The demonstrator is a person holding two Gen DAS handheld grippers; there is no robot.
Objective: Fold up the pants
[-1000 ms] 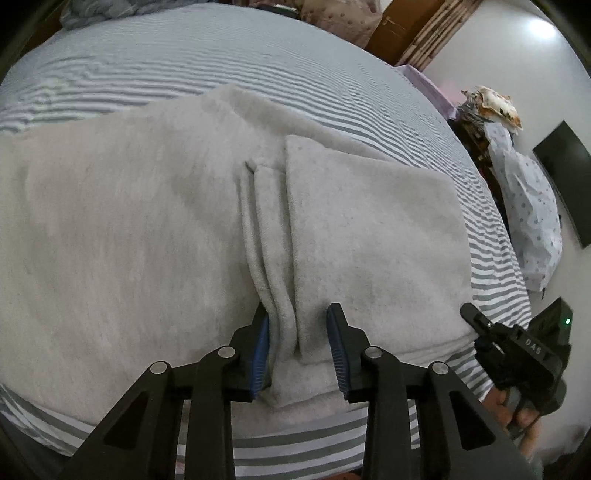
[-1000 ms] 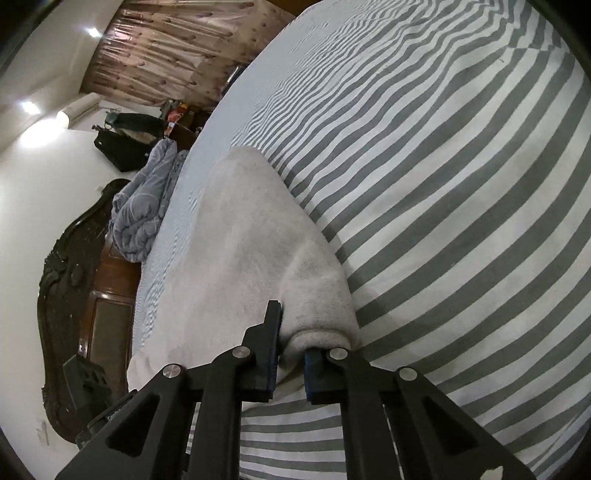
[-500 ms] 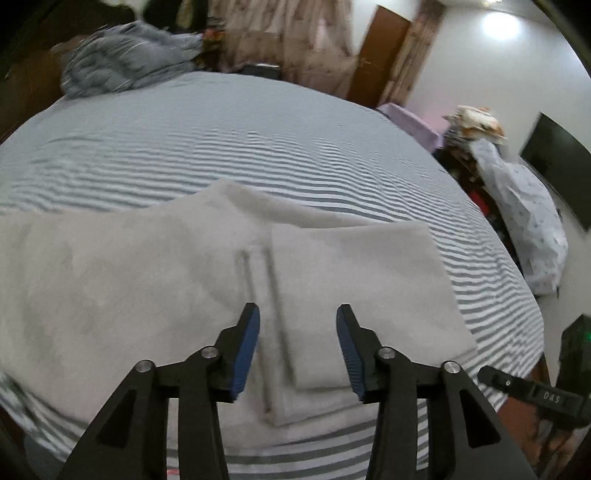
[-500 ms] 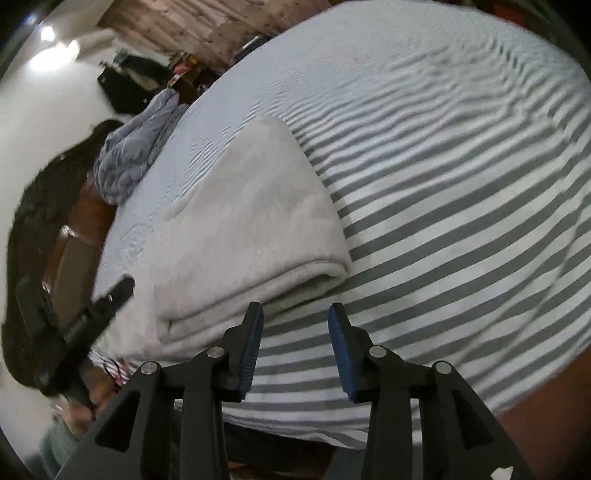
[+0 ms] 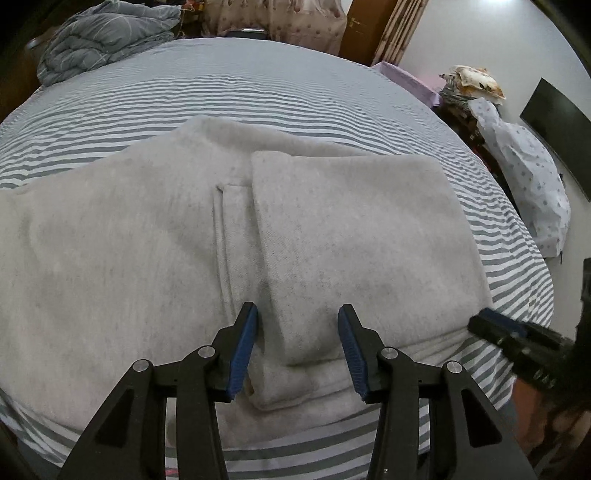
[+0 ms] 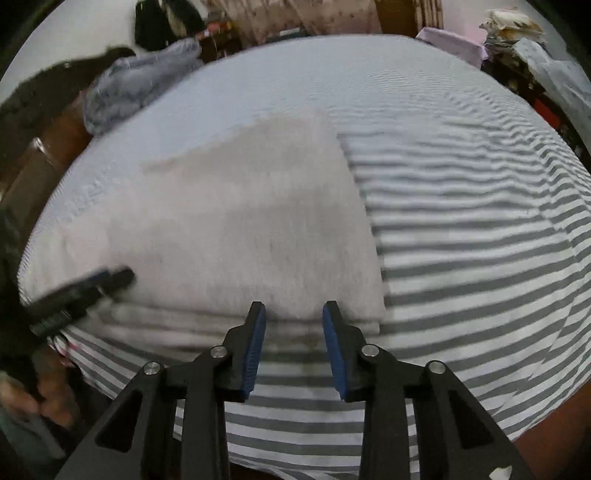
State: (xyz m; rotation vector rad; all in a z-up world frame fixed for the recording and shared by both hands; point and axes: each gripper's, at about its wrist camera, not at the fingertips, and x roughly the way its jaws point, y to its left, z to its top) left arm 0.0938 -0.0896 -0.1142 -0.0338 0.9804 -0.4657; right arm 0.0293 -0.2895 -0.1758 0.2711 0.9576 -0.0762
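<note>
1. Striped grey and white sheets cover the bed point(image 5: 295, 85), with a crumpled grey duvet point(image 5: 107, 33) at its far left corner.
2. Pale grey pants point(image 5: 332, 236) lie folded flat near the bed's front edge, one layer turned over the rest.
3. Left tongs point(image 5: 297, 350) hover partly open over the folded edge, gripping nothing.
4. Right tongs point(image 6: 293, 350), narrower after closing a little, hang empty just before the pants' right corner.
</note>
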